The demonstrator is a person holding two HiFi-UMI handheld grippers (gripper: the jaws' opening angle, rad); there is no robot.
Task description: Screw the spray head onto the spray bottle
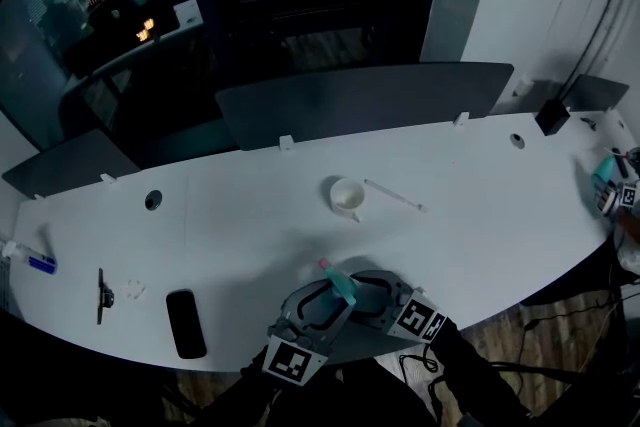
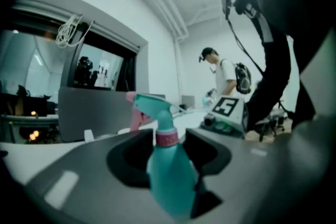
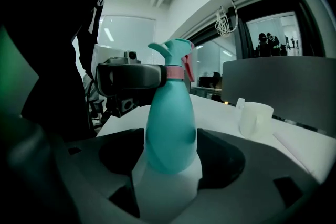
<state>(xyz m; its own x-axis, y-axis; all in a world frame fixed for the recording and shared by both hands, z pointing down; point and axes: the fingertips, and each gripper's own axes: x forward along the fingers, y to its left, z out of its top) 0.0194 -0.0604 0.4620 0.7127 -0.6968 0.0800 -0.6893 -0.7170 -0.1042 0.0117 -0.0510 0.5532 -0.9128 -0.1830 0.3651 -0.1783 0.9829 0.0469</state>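
While both grippers meet at the near edge of the white surface (image 1: 250, 225), the right gripper (image 3: 170, 152) has the teal spray bottle (image 3: 170, 128) by its belly, with its fingers (image 3: 226, 157) spread wide and pressed against both sides. The bottle stands upright in the right gripper view. Up top, the left gripper (image 2: 169, 147) sits level at the neck. Its fingers (image 2: 210, 152) stand half apart either side of the pink collar (image 2: 167, 138) with a sliver of gap showing, so there's no clamp there. The spray head (image 2: 152, 105) is on the bottle, its teal nozzle and pink trigger pointing left in the left gripper view. Further back on the surface there's a white cup (image 1: 346, 196) with a thin white stick (image 1: 393, 195) near it, and a black phone (image 1: 185, 323) well off to the left
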